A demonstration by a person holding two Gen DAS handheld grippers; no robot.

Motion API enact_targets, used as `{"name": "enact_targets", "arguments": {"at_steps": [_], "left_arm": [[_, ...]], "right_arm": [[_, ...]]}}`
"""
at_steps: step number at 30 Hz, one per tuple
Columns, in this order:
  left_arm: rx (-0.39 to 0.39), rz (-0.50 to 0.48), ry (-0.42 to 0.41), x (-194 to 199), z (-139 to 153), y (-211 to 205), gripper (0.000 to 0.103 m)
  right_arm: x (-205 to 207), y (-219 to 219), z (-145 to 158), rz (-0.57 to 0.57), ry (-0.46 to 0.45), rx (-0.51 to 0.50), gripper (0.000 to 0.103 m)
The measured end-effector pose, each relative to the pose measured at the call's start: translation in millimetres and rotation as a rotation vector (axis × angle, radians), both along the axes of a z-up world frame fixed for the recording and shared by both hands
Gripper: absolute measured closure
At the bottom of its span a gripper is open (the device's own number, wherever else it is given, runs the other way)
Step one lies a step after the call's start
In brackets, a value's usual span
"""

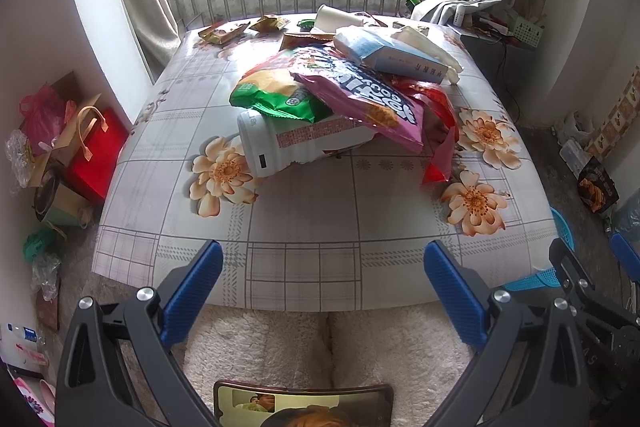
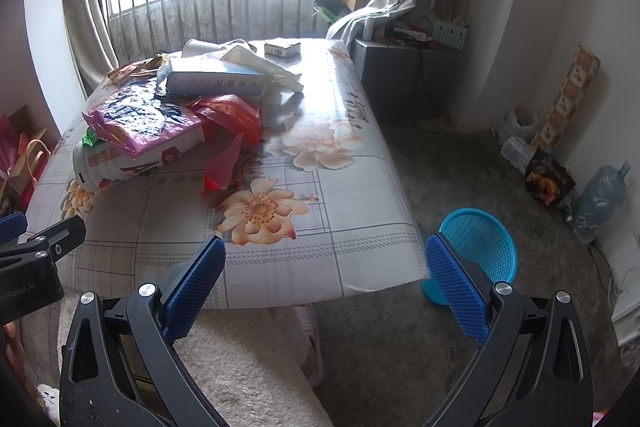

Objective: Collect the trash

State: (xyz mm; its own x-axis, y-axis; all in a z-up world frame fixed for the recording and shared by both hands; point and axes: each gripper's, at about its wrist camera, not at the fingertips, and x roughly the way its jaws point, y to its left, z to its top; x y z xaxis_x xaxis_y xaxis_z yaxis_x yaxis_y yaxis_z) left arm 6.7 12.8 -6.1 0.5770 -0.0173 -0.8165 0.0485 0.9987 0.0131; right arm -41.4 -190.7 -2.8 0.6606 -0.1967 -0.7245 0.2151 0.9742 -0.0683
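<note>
Trash heap (image 1: 340, 99) sits mid-table (image 1: 304, 227) — both my grippers, left (image 1: 322, 291) and right (image 2: 324, 287), hover at the near edge, fingers wide, empty.

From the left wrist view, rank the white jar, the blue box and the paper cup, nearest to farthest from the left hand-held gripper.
1. White jar, lying at the pile's near left.
2. Blue box, on top of the pile, right.
3. Paper cup, at the table's far end.
</note>
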Motion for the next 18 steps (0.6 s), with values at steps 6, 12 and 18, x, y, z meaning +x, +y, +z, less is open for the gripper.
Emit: {"name": "enact_targets", "arguments": {"at_steps": [6, 12, 18], "left_arm": [[-0.001, 0.000, -0.001, 0.0, -0.1, 0.1, 0.004], [0.000, 0.000, -0.001, 0.0, -0.1, 0.4, 0.004], [0.000, 0.001, 0.000, 0.0, -0.2, 0.6, 0.004]], "right_arm": [[-0.3, 0.9, 0.1, 0.001, 0.000, -0.001, 0.007], [-0.4, 1.6, 0.8, 0.001, 0.000, -0.002, 0.007], [-0.8, 1.0, 1.4, 0.000, -0.002, -0.001, 0.007]]}}
